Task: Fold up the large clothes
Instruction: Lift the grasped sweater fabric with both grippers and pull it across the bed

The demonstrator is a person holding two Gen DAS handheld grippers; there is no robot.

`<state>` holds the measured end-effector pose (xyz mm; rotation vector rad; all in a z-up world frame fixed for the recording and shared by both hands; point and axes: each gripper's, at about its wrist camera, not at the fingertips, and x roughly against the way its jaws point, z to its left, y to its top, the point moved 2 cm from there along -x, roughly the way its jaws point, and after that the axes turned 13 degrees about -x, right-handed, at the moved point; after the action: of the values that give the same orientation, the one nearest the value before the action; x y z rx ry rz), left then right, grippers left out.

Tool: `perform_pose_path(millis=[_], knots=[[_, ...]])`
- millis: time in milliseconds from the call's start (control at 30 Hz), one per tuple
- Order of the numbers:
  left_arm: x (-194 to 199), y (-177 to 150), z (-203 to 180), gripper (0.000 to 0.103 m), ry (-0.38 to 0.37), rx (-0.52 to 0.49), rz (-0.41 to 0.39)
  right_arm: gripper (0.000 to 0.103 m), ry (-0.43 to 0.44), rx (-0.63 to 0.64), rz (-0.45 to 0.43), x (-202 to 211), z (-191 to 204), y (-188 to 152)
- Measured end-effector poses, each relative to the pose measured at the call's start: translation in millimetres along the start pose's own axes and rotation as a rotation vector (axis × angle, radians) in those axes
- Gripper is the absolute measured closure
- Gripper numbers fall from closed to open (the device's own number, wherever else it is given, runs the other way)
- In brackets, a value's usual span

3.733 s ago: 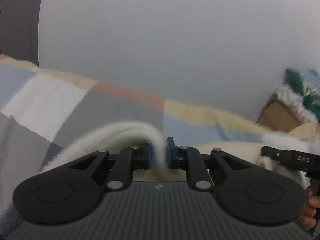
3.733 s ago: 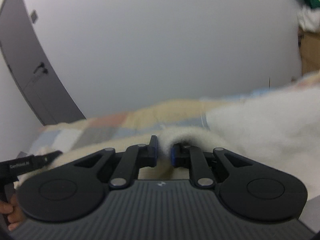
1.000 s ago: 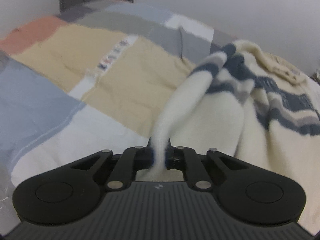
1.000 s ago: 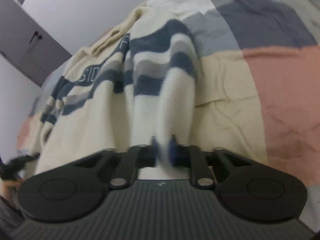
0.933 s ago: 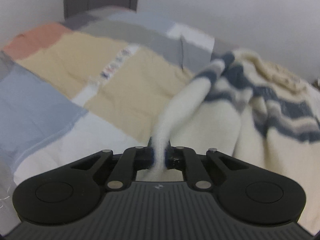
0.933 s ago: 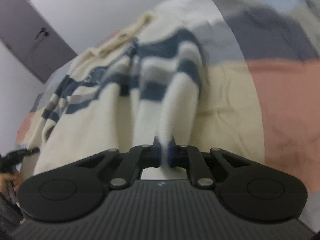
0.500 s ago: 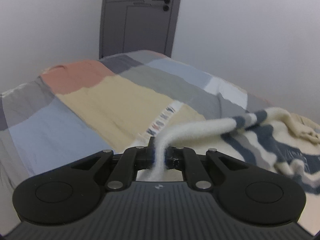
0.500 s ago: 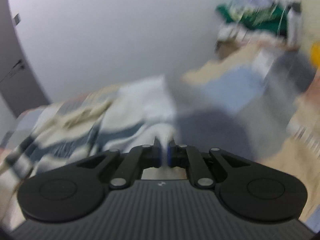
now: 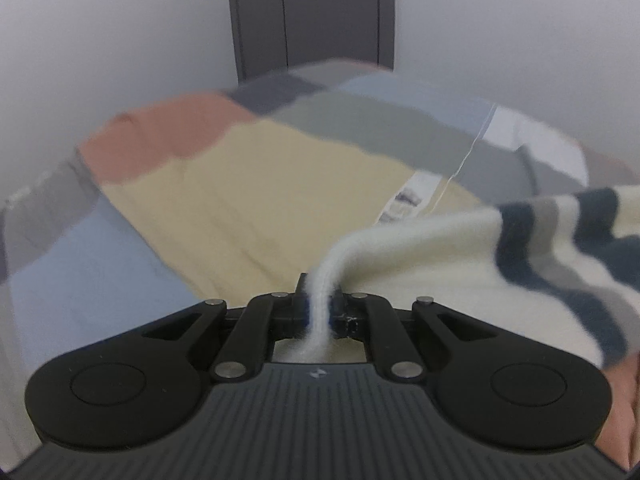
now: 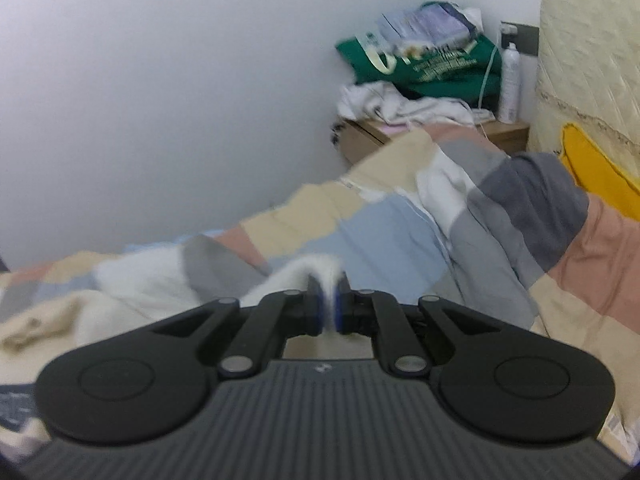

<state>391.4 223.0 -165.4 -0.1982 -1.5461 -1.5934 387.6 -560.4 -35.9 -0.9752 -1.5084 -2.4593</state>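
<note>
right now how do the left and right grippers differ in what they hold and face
The left gripper pinches a cream fold of the sweater that runs off right into navy and grey stripes; the right gripper shows only a short blurred cream tuft. The left faces a grey door; the right faces a cluttered nightstand. Both are shut on the sweater over the patchwork bedspread.

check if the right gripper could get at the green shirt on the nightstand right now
Probably not: the right gripper is shut on the sweater, and the green shirt lies far across the bed.
</note>
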Motion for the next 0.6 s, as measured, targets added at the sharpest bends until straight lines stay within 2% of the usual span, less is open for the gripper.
perform_pose_path(millis=[67, 167, 233, 367, 500, 533, 567, 600], knots=[[-19, 0, -4, 0.095, -0.009, -0.029, 0.031, 0.094, -0.034, 0.008, 0.012, -19, -5, -10], [-36, 0, -9, 0.094, -0.004, -0.095, 0.02, 0.093, -0.056, 0.075, 0.007, -52, -18, -25], [-40, 2, -9, 0.094, -0.013, -0.107, 0.012, 0.093, -0.082, 0.079, 0.066, -71, -28, -35], [-37, 2, -5, 0.094, -0.031, -0.062, 0.009, 0.09, -0.088, 0.052, 0.087, -85, -38, -52], [-24, 5, -2, 0.093, -0.072, -0.039, 0.002, 0.089, -0.08, 0.029, 0.057, -75, -34, -57], [-19, 4, -1, 0.09, -0.098, -0.027, 0.002, 0.087, -0.076, 0.007, 0.059, -71, -34, -56], [-14, 3, 0, 0.083, -0.107, -0.021, -0.002, 0.083, -0.075, -0.021, 0.063, -66, -34, -54], [-7, 3, 0, 0.067, -0.114, -0.011, -0.004, 0.069, -0.072, -0.051, 0.068, -61, -36, -52]])
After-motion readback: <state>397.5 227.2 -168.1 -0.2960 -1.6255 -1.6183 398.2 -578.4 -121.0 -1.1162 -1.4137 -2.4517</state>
